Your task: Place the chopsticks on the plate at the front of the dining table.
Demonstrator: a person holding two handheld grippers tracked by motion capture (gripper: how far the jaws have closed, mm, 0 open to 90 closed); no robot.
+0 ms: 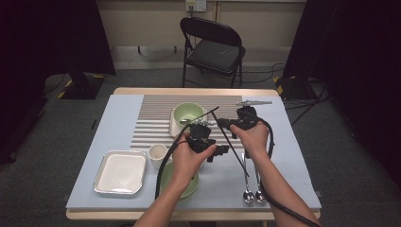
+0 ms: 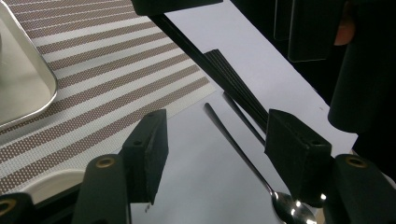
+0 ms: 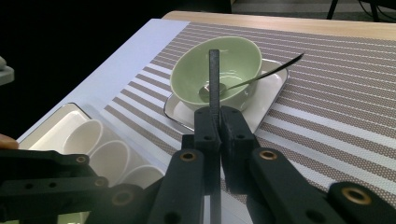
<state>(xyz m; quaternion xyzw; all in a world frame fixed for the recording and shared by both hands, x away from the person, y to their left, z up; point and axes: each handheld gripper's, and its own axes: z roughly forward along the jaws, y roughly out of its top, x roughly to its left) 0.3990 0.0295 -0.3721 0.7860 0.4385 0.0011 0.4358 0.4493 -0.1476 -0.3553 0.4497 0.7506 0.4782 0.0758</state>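
Note:
My right gripper (image 1: 221,124) (image 3: 215,114) is shut on a thin flat black stick (image 1: 234,146) (image 3: 214,74), which slants from near the green bowl (image 1: 188,114) (image 3: 187,79) down toward the table's near side. A spoon (image 3: 261,77) leans in that bowl. My left gripper (image 1: 220,151) (image 2: 215,126) hovers just beside it with its jaws open. In the left gripper view the black stick (image 2: 233,81) runs down to the right-hand pad (image 2: 292,154); I cannot tell if it touches. The other pad (image 2: 152,144) stands apart.
Two spoons (image 1: 253,194) (image 2: 252,168) lie on the blue mat (image 1: 288,156) at the near right. A white tray (image 1: 120,171), a white cup (image 1: 157,153) and a second green bowl (image 1: 182,187) sit near left. A metal tool (image 1: 254,101) lies at the back right, and a folding chair (image 1: 213,47) stands beyond the table.

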